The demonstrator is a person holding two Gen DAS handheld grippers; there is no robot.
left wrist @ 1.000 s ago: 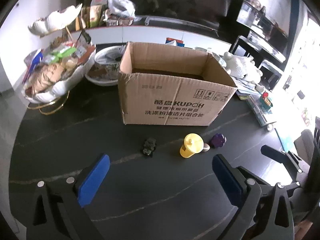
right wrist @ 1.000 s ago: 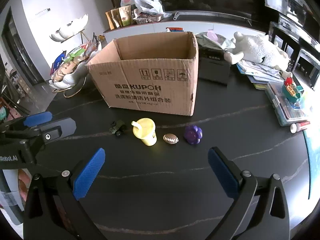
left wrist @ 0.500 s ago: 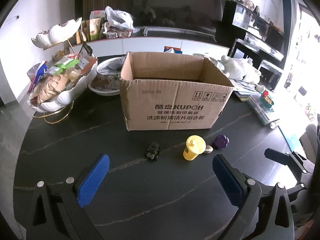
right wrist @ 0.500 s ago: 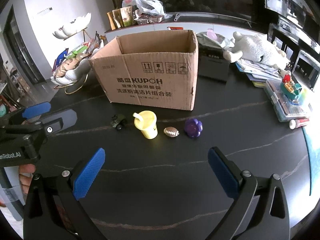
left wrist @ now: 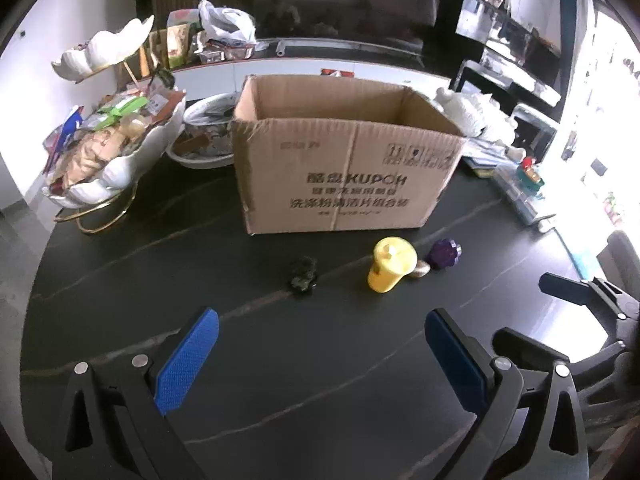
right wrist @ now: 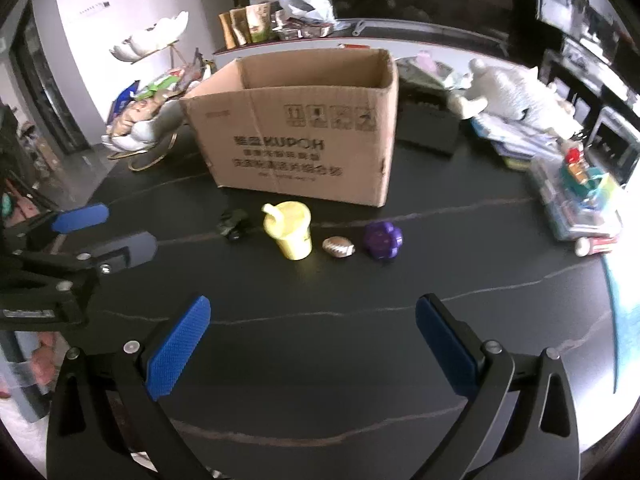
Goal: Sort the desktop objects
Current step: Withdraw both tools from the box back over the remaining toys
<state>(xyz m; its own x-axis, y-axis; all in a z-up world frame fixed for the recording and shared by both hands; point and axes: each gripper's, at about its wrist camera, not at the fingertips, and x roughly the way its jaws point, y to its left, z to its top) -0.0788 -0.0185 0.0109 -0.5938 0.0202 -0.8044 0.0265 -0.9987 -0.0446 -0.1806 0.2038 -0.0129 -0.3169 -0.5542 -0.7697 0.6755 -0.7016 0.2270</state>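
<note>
Four small objects lie in a row on the dark table in front of an open cardboard box [left wrist: 344,168] [right wrist: 304,136]: a dark green toy car [left wrist: 303,272] [right wrist: 234,224], a yellow spouted cup [left wrist: 390,265] [right wrist: 290,232], a tiny brown football [left wrist: 420,269] [right wrist: 338,246] and a purple flower-shaped piece [left wrist: 443,253] [right wrist: 383,239]. My left gripper [left wrist: 320,354] is open, well short of the car. My right gripper [right wrist: 314,340] is open too, short of the cup and football. Each gripper shows at the edge of the other's view.
A white shell-shaped stand full of snacks [left wrist: 108,160] and a bowl [left wrist: 204,136] sit left of the box. A white plush toy [right wrist: 516,92], papers and a clear case with toys [right wrist: 576,200] crowd the right side. A black box [right wrist: 428,128] stands behind the carton.
Both views have tilted up and shifted slightly toward the box; the objects sit a little nearer. Both grippers stay open and nothing on the table has moved.
</note>
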